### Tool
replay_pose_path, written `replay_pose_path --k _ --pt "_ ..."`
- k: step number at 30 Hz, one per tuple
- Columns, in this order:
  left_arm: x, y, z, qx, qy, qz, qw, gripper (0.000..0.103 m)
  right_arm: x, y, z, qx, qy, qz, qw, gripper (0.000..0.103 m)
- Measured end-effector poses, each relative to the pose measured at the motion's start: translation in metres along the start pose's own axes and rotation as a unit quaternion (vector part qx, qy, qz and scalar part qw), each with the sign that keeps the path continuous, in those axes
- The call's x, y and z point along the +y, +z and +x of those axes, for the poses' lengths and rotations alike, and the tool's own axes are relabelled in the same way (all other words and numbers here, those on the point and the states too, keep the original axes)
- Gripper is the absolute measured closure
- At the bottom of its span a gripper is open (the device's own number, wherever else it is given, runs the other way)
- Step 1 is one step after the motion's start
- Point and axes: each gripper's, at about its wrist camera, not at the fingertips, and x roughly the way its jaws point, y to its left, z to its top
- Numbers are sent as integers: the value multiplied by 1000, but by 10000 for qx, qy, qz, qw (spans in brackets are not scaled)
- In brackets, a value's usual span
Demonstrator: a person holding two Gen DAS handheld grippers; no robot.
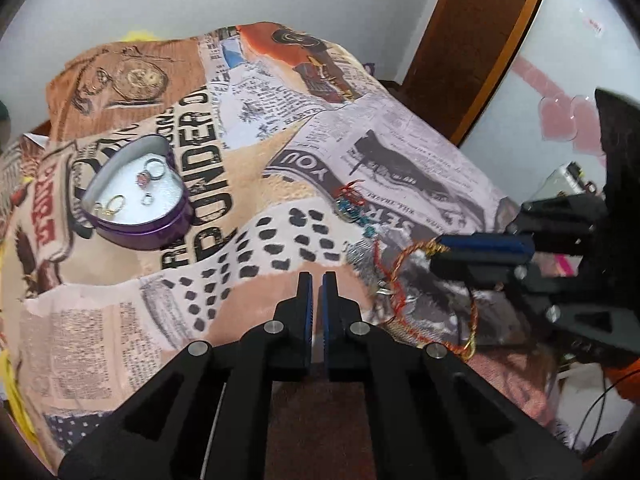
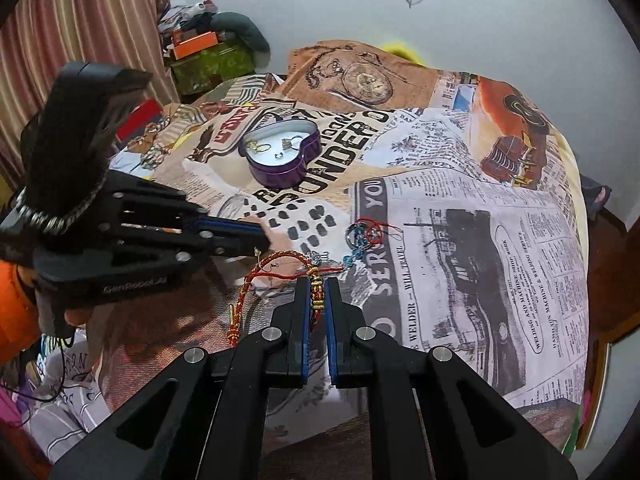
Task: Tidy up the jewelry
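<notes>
— Right claw of mine is pinched shut on the red-and-gold braided bracelet, gripping it at the little gold wound coils; my left claw is closed too, with nothing between its pads that I can see

— Where does the bracelet sit, then?

— It hangs from my right pads near the front edge of the bed, its loop trailing down toward the printed bedspread. In my left view the cord droops in a slack curve from the right claw's tips, so I judge it light and limp: it will swing and can snag

— Is the coil a good hold?

— I think so. The wound wire is the one firm spot; the braid itself is thin and could slide out of smooth pads. A blue bead charm on red thread lies just beyond on the cloth, near enough to catch a dangling end

— And where does it go?

— Probably into the purple heart-shaped tin, open, toward the far left of the bed, already holding a few rings. Bare cloth lies between, so the path looks free, though the soft bedding is lumpy and the tin's rim stands up, so the loop should be carried over it
</notes>
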Motion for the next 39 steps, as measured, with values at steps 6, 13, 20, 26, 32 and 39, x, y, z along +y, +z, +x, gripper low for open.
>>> replay_pose_path --k 6,13,20,26,32,39 --pt "-7 0 -7 -82 -328 5 9994 102 1 0 0 27 -45 -41 10000 97" --pt "-18 -3 -14 -114 -340 101 9993 102 -2 -1 5 82 -143 23 9999 97" --pt "-24 -4 -21 -123 -368 129 9992 102 -5 -1 8 130 -124 102 9998 97" --pt "-29 -8 -30 -182 -229 216 9993 101 0 1 10 137 -93 102 9998 97" --pt "-28 -12 -44 -353 345 419 9979 94 9 5 8 32 3 42 10000 97" --pt "-5 -4 -41 -337 483 142 9982 78 10 10 -9 -229 -29 51 9997 97"
